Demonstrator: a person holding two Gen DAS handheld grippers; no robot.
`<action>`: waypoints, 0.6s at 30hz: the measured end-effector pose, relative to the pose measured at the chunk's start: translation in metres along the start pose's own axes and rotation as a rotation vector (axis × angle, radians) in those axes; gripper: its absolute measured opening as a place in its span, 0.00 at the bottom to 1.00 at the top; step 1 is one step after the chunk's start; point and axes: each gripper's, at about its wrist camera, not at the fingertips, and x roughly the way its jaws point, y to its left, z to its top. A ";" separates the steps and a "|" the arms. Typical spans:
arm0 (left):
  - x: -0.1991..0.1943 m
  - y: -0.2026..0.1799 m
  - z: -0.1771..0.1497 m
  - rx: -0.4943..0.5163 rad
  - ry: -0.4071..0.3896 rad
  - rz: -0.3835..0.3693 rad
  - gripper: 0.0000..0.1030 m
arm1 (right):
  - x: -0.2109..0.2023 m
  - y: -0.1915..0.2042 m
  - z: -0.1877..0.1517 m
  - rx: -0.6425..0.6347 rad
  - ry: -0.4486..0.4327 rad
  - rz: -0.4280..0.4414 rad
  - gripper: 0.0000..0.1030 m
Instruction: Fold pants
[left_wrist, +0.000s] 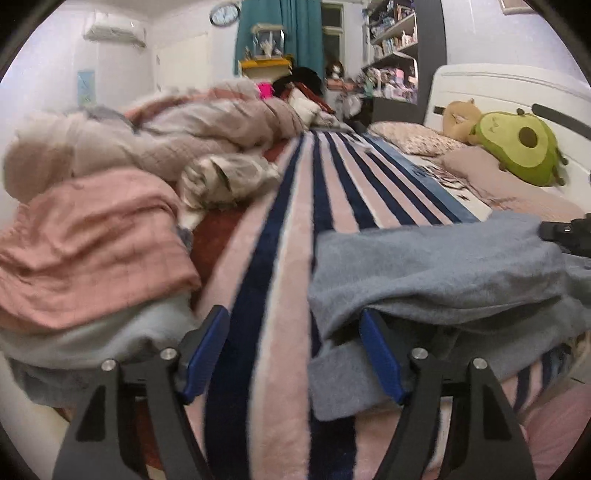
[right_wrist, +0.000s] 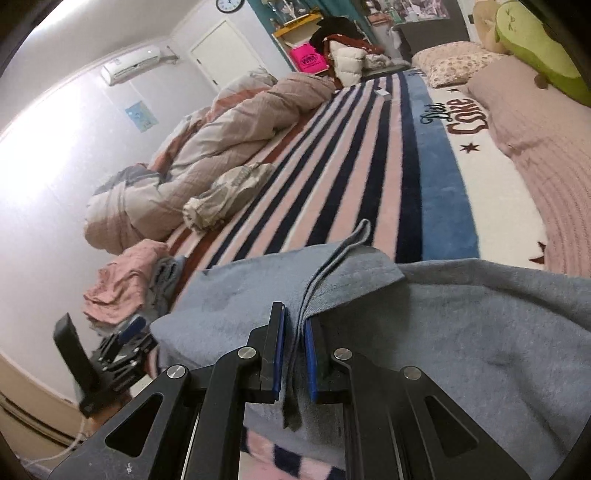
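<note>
While right tongs (right_wrist: 293, 332) pinch the grey pants (right_wrist: 461, 332) edge, left tongs (left_wrist: 295, 354) released, over striped blanket (left_wrist: 280, 258)

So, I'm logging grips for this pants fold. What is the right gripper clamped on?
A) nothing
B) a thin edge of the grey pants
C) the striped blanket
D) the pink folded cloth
B: in the right wrist view the right gripper pinches a thin fold of the grey pants between its blue pads.

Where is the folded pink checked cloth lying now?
The folded pink checked cloth tops a small pile at the left of the left wrist view, beside the striped pink and navy blanket, before the rumpled beige duvet.
</note>
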 end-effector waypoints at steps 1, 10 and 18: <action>0.005 0.000 -0.001 -0.005 0.020 -0.034 0.68 | 0.002 -0.003 0.000 0.000 -0.002 -0.021 0.05; 0.007 -0.016 -0.017 0.085 0.092 -0.167 0.24 | 0.001 -0.004 -0.002 -0.059 -0.012 -0.154 0.21; -0.018 -0.014 -0.021 0.143 0.033 -0.214 0.05 | -0.016 0.037 -0.006 -0.192 -0.020 -0.069 0.23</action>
